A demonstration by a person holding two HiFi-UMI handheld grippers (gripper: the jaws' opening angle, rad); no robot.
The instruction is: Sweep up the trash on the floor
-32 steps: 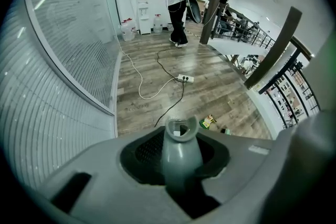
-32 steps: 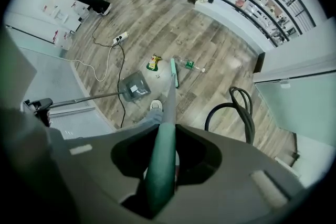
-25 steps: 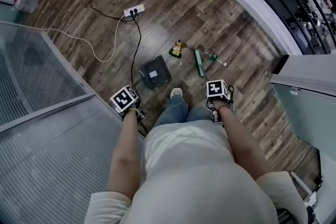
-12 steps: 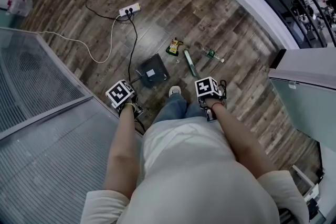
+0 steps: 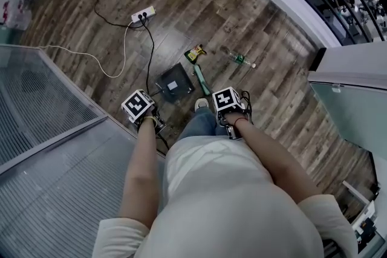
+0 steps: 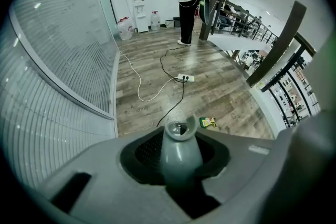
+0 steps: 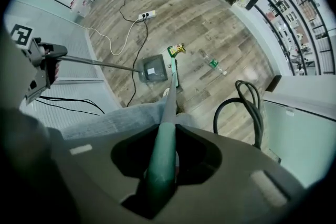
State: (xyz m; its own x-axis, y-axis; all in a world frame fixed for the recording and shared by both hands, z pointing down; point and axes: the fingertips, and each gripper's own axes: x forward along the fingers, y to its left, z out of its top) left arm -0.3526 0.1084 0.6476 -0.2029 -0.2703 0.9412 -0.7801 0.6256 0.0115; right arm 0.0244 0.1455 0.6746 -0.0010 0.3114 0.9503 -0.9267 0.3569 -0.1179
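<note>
The left gripper [image 6: 178, 176] was clamped on the grey dustpan handle [image 6: 180, 147], the right gripper [image 7: 160, 176] on the green broom handle [image 7: 167, 128]. The dustpan [image 5: 174, 83] sat just beside the broom head [image 5: 200, 79] (glass partition [image 5: 54, 99] near on the left). A snack wrapper [image 5: 193, 54] lay just beyond, and a plastic bottle [image 5: 240, 59] farther right on open wood floor [image 5: 199, 3].

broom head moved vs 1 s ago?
Yes. The broom head has swept left, away from the bottle and past the snack packet; it now lies beside the dustpan.

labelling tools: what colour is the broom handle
Teal-green broom handle, clearest in the right gripper view.
</note>
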